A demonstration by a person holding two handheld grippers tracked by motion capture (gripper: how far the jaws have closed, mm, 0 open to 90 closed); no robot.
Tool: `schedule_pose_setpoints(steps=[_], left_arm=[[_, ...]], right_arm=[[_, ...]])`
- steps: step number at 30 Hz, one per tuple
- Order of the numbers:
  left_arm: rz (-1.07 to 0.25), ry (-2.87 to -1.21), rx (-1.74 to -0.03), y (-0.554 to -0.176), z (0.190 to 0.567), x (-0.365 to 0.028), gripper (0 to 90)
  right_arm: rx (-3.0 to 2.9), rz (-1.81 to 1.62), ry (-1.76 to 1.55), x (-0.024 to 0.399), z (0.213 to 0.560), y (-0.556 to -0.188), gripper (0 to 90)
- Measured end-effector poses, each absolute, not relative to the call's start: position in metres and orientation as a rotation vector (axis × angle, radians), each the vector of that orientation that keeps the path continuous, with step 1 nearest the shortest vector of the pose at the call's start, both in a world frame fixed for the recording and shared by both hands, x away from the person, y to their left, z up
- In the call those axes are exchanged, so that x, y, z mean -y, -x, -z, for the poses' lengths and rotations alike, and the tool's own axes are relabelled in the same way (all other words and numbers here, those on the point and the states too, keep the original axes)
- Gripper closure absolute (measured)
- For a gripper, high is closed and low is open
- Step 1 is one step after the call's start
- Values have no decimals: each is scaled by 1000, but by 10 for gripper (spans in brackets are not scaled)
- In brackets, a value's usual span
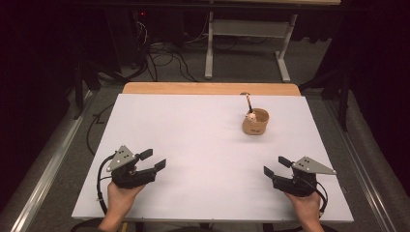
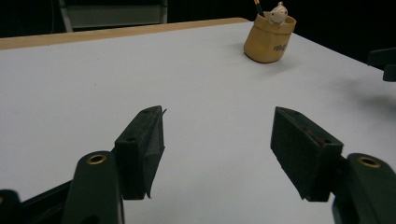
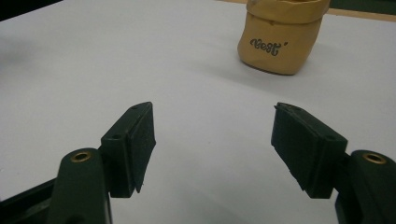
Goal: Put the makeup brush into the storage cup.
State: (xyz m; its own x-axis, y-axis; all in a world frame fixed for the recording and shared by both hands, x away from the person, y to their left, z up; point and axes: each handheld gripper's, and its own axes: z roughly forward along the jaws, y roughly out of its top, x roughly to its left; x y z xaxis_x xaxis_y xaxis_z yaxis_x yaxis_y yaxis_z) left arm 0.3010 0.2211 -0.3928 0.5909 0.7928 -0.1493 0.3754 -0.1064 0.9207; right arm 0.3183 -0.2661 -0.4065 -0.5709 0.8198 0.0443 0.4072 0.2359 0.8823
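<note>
The tan pouch point(image 1: 256, 123) (a pencil and small figure poking out) stands upright toward the bench's far right corner, nearer the right gripper point(image 1: 274, 167) than the left gripper point(image 1: 152, 160), both jaws spread and empty.

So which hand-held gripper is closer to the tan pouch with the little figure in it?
Right. The right hand-held gripper sits just below the tan pouch, slightly to its right; the left hand-held gripper is far across the table, both open.

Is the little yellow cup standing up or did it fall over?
Standing up. The yellow cup sits on its base on the white table, mouth up, with a pencil poking out.
</note>
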Motion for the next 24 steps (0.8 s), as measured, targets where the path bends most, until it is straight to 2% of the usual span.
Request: schedule_pose_setpoints(steps=[24], left_arm=[[-471, -1713, -971, -301, 393, -221, 351]], right_arm=[[-2083, -1278, -1130, 266, 409, -319, 316]])
